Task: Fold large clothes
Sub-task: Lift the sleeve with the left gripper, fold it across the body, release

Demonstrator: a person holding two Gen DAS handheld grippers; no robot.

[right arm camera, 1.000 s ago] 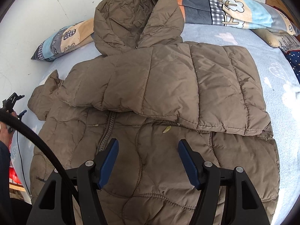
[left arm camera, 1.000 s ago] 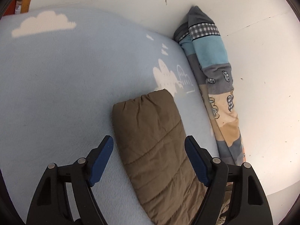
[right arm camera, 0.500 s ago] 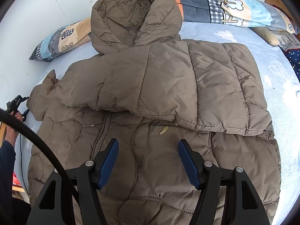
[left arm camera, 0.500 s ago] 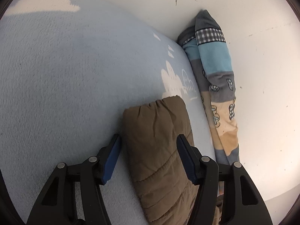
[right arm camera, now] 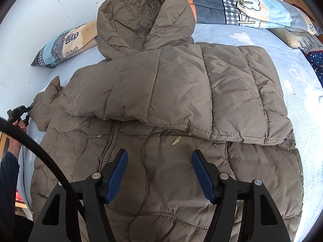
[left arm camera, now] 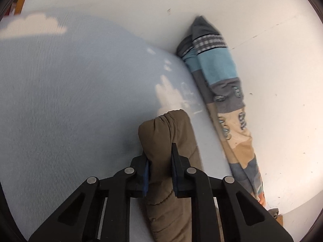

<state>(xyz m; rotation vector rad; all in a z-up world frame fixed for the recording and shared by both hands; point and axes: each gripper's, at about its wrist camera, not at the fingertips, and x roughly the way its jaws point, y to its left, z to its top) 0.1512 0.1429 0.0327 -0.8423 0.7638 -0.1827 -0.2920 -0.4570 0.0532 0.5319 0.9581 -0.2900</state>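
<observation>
A brown hooded puffer jacket (right arm camera: 165, 109) lies front up on a light blue bed sheet (right arm camera: 282, 60). One sleeve is folded across its chest. The other sleeve (left arm camera: 171, 133) sticks out sideways, and my left gripper (left arm camera: 159, 157) is shut on it near the cuff. The left gripper also shows small in the right wrist view (right arm camera: 19, 113) at the jacket's left edge. My right gripper (right arm camera: 159, 171) is open and hovers above the jacket's lower front, near the zipper.
A rolled patchwork quilt (left arm camera: 226, 100) lies along the white wall (left arm camera: 272, 80) beside the sleeve. It also shows in the right wrist view (right arm camera: 242, 10) behind the hood. A dark starred cloth (right arm camera: 317, 60) lies at the right edge.
My left gripper has moved forward over the sleeve and closed on it. The right gripper has stayed open above the jacket and barely moved.
</observation>
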